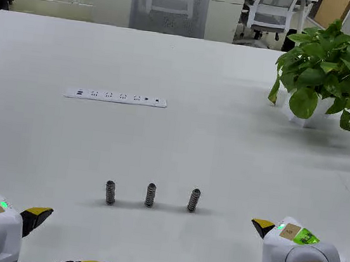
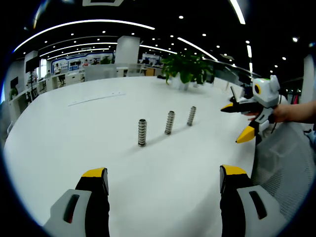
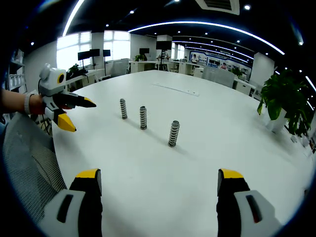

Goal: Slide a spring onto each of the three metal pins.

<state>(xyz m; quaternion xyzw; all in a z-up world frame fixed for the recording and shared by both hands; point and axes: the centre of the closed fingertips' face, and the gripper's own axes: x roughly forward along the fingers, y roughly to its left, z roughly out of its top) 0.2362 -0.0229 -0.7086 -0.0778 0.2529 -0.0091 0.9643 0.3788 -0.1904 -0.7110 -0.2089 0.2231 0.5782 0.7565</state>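
Springs, three: left spring [image 1: 110, 192], middle spring [image 1: 150, 194] and right spring [image 1: 194, 200], upright in one row at the near middle of the white counter [image 1: 237, 145].
Left tongs [image 1: 73, 240], one: jaws wide apart, empty, near edge.
Right tongs [image 1: 224, 250], one: likewise.
Power strip [image 1: 116, 97], one, beyond the row.
Potted plant [image 1: 333, 67], one, far right.

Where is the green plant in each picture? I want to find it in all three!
Head view: the plant is at the top right, beyond the springs.
Left gripper view: the plant is at the top centre, behind the springs.
Right gripper view: the plant is at the right edge, to the right of the springs.
Shared landmark: the row of three upright springs, in all three views.
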